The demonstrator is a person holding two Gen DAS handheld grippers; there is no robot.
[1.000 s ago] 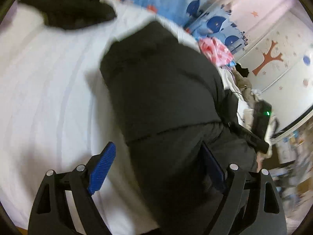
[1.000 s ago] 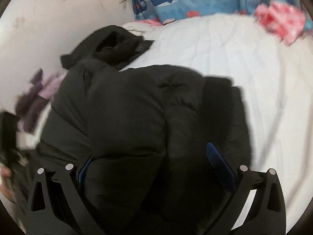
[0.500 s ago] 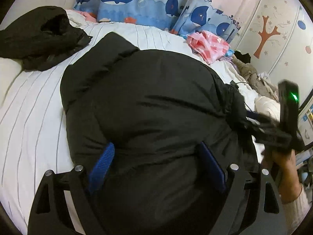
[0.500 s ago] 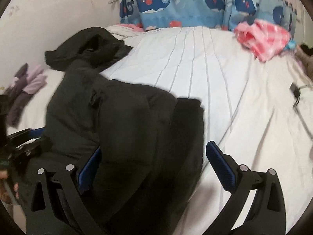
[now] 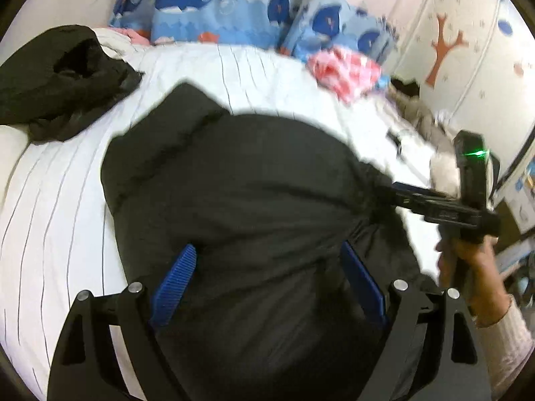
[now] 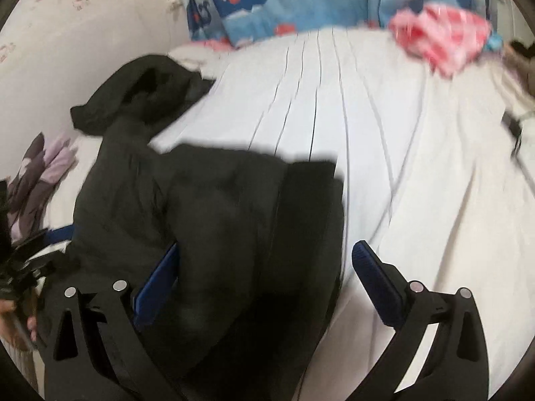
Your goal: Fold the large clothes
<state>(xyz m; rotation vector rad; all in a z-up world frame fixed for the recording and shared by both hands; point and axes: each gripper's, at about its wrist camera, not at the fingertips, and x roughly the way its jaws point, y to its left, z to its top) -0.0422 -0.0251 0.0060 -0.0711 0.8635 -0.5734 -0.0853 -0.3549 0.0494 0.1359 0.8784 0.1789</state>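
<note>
Left wrist view: black padded coat [image 5: 240,200] lies on the white striped bed [image 5: 60,207], directly under and ahead of the left tool [image 5: 267,277], long axis running away from the camera twd the whale curtain [image 5: 214,3]; blue pads spread wide, coat bulging up btwn them, not pinched, so nothing gripped. Right tool [image 5: 394,193] shows at the coat's right edge w/ its tip at a bunched bit of fabric; can't tell from here if it's clamped. Right wrist view: coat [image 6: 207,220] sits left of centre, its right edge falling btwn the pads of the right tool [image 6: 264,277]; jaws wide apart, left pad against fabric, right pad over bare sheet, no hold. Judgement: each tool is nearest its own side edge; left has more bulk under it. A second black garment [image 6: 143,90] lies apart, near the wall
</note>
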